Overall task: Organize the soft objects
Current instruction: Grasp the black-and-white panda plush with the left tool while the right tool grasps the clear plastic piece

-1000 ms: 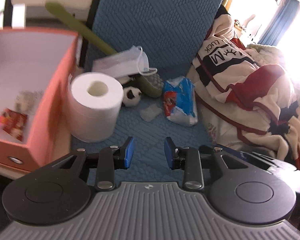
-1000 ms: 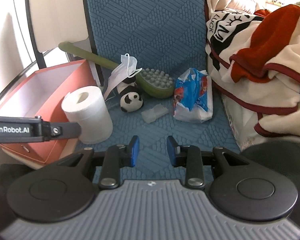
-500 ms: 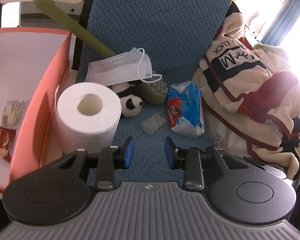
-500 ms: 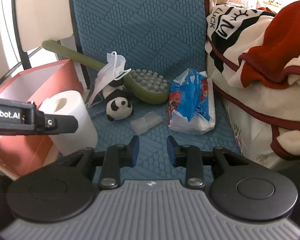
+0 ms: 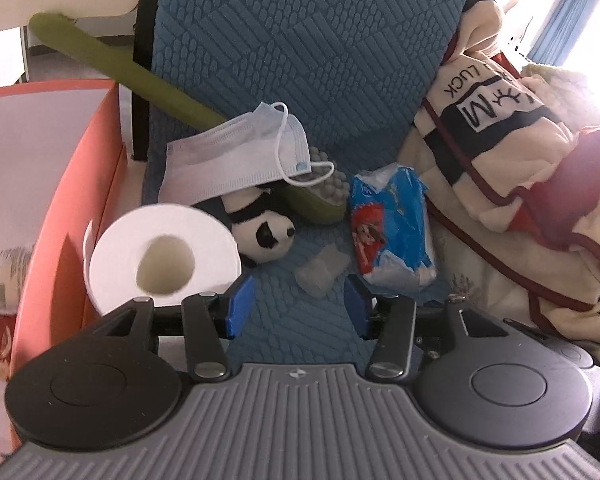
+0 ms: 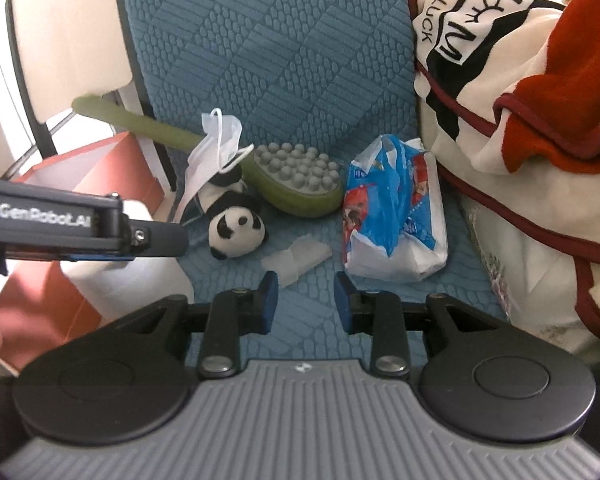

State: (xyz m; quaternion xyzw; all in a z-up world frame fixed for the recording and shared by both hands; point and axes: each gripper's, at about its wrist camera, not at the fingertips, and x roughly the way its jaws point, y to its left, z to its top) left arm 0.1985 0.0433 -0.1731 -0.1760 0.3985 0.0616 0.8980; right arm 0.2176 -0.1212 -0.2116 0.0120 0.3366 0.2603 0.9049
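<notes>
A small panda plush (image 5: 262, 234) (image 6: 236, 230) lies on the blue chair seat under a blue face mask (image 5: 236, 162) (image 6: 212, 152). A white toilet roll (image 5: 162, 256) stands to its left, a blue tissue pack (image 5: 390, 228) (image 6: 392, 208) to its right, and a small clear packet (image 5: 320, 270) (image 6: 296, 258) in front. My left gripper (image 5: 298, 306) is open and empty, just before the roll and the packet. My right gripper (image 6: 306, 298) is open and empty, close to the packet.
An orange box (image 5: 60, 208) (image 6: 84, 168) stands left of the seat with packets inside. A green massage brush (image 5: 148, 88) (image 6: 296, 184) leans across the seat back. A cream and red blanket (image 5: 520, 176) (image 6: 520, 100) fills the right side. The left gripper's body (image 6: 80, 224) crosses the right view.
Both grippers have moved forward toward the pile, so the roll, panda and packet are nearer. The left jaws have opened wider; the right jaws look unchanged.
</notes>
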